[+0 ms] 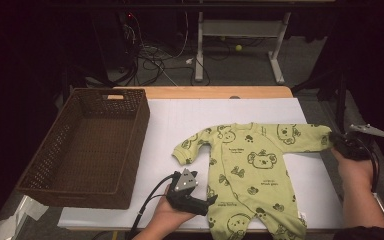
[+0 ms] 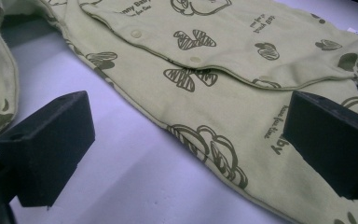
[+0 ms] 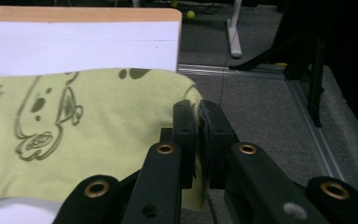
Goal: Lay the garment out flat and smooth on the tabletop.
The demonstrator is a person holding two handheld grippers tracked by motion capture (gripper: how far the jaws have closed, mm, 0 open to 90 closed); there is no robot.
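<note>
A light green baby romper (image 1: pixel 252 170) lies face up on the white sheet covering the worktop (image 1: pixel 180 120), right of a brown wicker basket (image 1: pixel 87 147). It is printed with dark olive bears, paws and small lettering, and a snap-button placket runs slantwise down its front. Both sleeves spread outward. The right hand-held gripper (image 1: pixel 339 140) is clamped on the cuff of the sleeve at the worktop's right edge, jaws pressed together on the fabric. The left hand-held gripper (image 1: pixel 207 201) rests beside the romper's lower body with its jaws apart, one over the white sheet, the other over the fabric.
</note>
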